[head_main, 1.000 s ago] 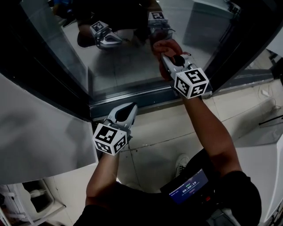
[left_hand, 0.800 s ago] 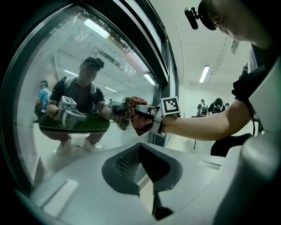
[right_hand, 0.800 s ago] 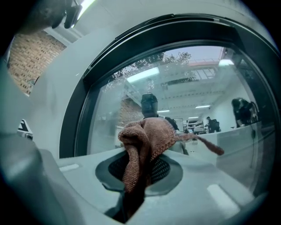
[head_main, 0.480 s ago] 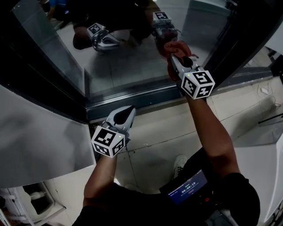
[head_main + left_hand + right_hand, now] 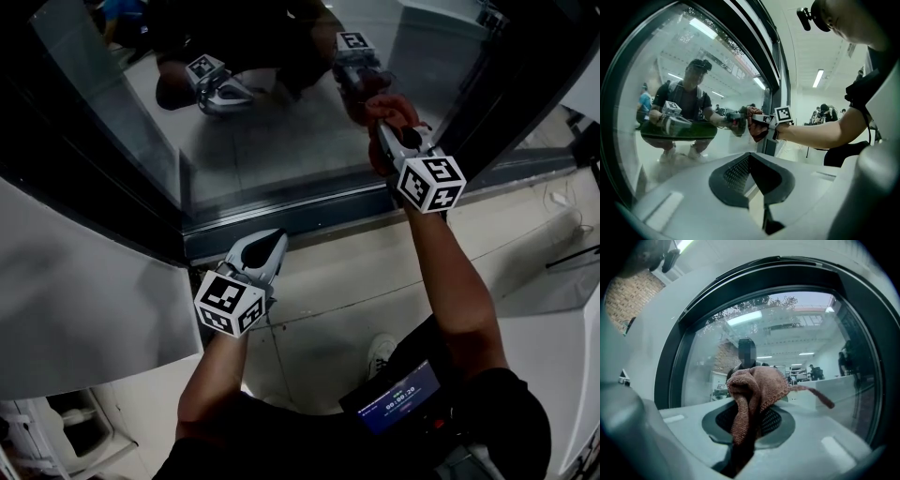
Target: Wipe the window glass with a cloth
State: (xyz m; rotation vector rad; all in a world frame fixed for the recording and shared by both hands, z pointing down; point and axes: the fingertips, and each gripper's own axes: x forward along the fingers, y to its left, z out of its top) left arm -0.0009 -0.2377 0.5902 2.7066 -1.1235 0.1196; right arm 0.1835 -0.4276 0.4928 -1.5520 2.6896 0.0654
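- Right gripper [image 5: 384, 127] is raised against the window glass [image 5: 272, 141], marker cube toward the person.
- Its jaws are clamped on a reddish-brown cloth [image 5: 378, 111]; in the right gripper view the cloth [image 5: 757, 387] bunches up out of the closed tips of the gripper [image 5: 749, 425], with one thin strand trailing off to the right.
- The cloth sits on the right part of the pane, near the dark right-hand upright of the frame [image 5: 487, 84].
- In the left gripper view the cloth [image 5: 757, 131] meets its own reflection, so it looks pressed on the glass [image 5: 670, 79].
- Left gripper [image 5: 270, 242] is held low, well apart from the right one, nose pointing at the bottom rail of the frame [image 5: 281, 214]; cannot tell if it touches the rail.
- In the left gripper view, the left gripper [image 5: 749, 161] has its jaws fully together, with nothing between them.
- The glass mirrors both grippers and the crouching person; the reflection is clear in the head view and the left gripper view.
- Right forearm [image 5: 450, 272] stretches up toward the pane; left forearm [image 5: 216, 366] stays close to the body.
- Pale tiled floor [image 5: 356, 272] lies below the window.
- A small device with a lit screen [image 5: 398, 401] sits at the person's waist.
- A white panel [image 5: 84, 300] fills the left side of the head view.
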